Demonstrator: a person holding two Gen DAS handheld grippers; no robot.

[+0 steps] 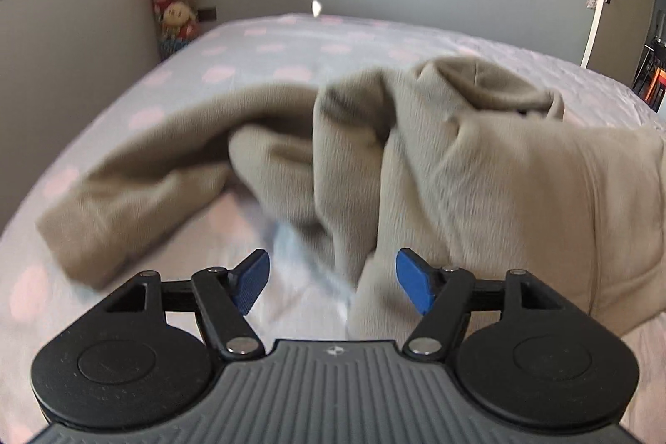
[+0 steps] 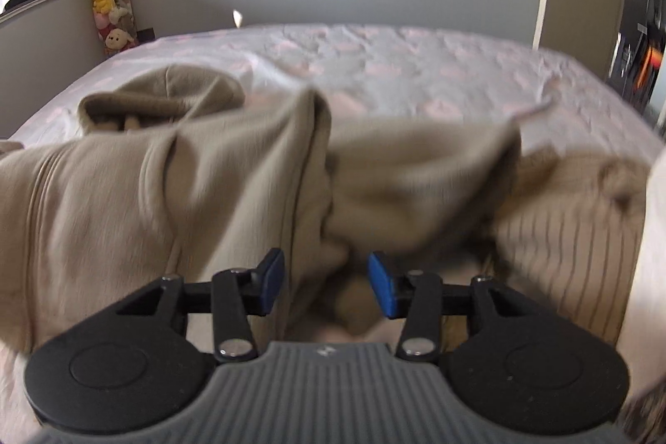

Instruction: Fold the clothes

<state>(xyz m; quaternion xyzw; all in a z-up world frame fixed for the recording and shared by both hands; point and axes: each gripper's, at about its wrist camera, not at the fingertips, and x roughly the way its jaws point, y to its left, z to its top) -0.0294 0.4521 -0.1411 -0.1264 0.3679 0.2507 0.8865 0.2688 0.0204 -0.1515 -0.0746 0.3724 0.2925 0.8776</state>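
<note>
On the bed (image 1: pixel 258 40), whose pale cover carries pink dots, a beige hoodie (image 1: pixel 478 169) lies bunched and rumpled rather than flat. Going from the left of the left wrist view, one sleeve (image 1: pixel 125 194) stretches out toward the bed's edge and ends in a thick cuff. Next to it the cloth rises in deep, rounded folds, and further right the hood (image 1: pixel 483 86) stands open behind the body. The left gripper (image 1: pixel 333 284) hangs just in front of those folds with its blue fingers spread; a fold edge hangs between them, but nothing is pinched.

In the right wrist view the hood (image 2: pixel 166 98) sits at the far left, then a long seam ridge, then a blurred heap of cloth. At the far right lies a striped garment (image 2: pixel 562 236), touching the hoodie. The right gripper (image 2: pixel 326 284) also has its fingers spread, close against the heap.

The fabric looks like thick, soft fleece: limp, fairly heavy for clothing, not slippery and not fragile. It will probably sag and drag when lifted. Firm edges such as the cuff, the hem band or a shoulder seam seem the surest places to pinch.
</note>
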